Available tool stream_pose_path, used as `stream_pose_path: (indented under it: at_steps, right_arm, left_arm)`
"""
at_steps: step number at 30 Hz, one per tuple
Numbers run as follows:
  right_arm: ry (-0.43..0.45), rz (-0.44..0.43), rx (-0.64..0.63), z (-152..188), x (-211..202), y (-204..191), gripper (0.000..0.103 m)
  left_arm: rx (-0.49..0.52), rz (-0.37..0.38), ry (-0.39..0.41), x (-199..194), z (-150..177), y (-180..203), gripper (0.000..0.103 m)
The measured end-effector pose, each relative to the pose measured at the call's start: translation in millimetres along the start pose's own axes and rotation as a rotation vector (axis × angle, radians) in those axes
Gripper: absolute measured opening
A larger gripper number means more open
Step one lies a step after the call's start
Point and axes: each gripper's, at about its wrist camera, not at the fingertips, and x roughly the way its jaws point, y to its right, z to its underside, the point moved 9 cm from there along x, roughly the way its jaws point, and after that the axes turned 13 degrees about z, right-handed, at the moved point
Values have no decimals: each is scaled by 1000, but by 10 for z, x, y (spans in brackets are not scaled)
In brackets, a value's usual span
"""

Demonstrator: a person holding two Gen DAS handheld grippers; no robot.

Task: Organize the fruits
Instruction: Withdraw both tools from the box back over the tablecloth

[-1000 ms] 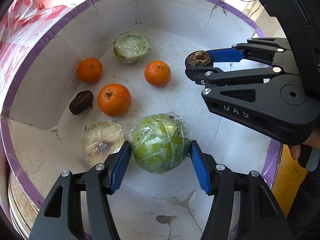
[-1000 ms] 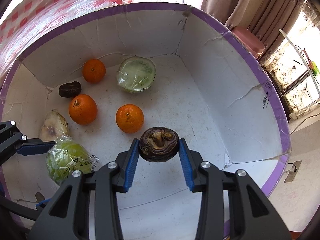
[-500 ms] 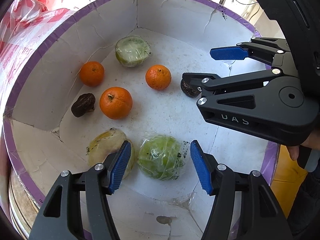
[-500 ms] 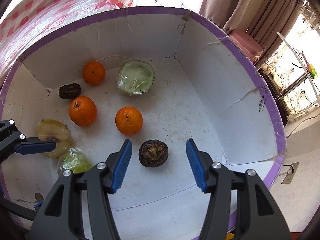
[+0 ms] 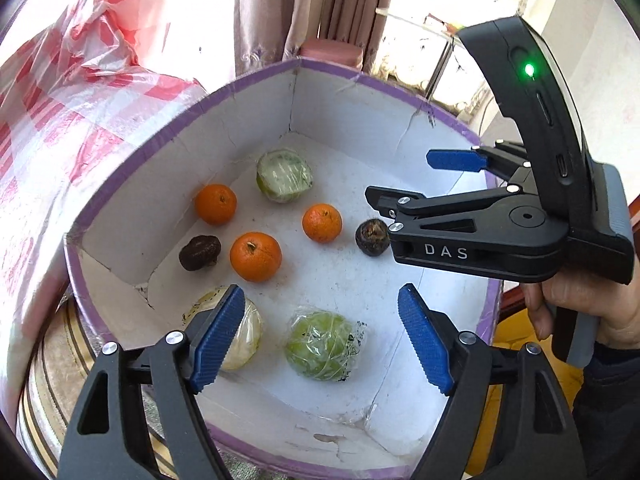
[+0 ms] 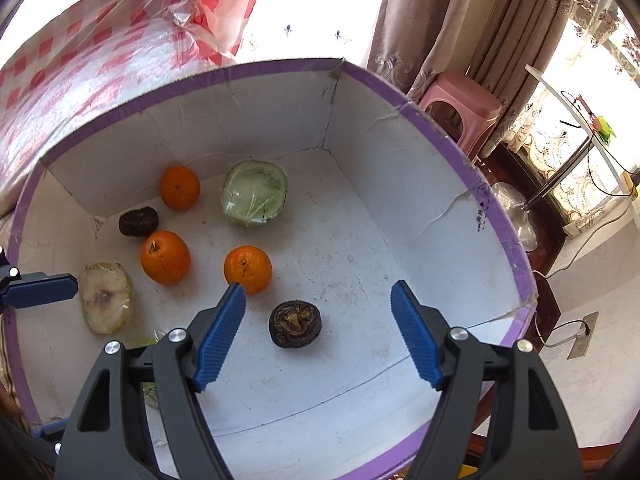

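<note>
A white cardboard box with a purple rim [image 5: 168, 128] [image 6: 500, 220] holds the fruit. A wrapped green fruit [image 5: 322, 344] lies on the floor below my open, empty left gripper [image 5: 322, 338]. A dark shrivelled fruit [image 6: 295, 324] [image 5: 372, 237] lies below my open, empty right gripper [image 6: 316, 334] [image 5: 404, 178]. Three oranges [image 6: 248, 269] [image 6: 165, 257] [image 6: 179, 188], another dark fruit [image 6: 138, 221], a wrapped green half [image 6: 255, 198] and a wrapped pale half [image 6: 106, 297] lie in the box.
A red-and-white checked plastic bag [image 5: 68, 92] lies left of the box. A pink stool [image 6: 460, 104] and curtains [image 6: 440, 12] stand behind it. A striped cloth [image 5: 44, 380] lies under the box's near left side.
Both grippers opened and released their fruits into the box, then lifted up and back. The wrapped green fruit and the dark fruit now rest on the box floor.
</note>
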Motion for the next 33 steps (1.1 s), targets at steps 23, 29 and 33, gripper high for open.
stream_pose_path:
  at_steps: [23, 29, 33]
  right_arm:
    - [238, -288, 21, -819, -1189, -1653, 83]
    - [254, -356, -55, -871, -1387, -2307, 83]
    - [257, -399, -97, -909, -1490, -2699, 83]
  left_arm:
    - [-266, -283, 453, -2154, 173, -1667, 77]
    - [-369, -361, 503, -2587, 516, -2186, 77]
    - [-438, -409, 527, -2835, 763, -2524, 77]
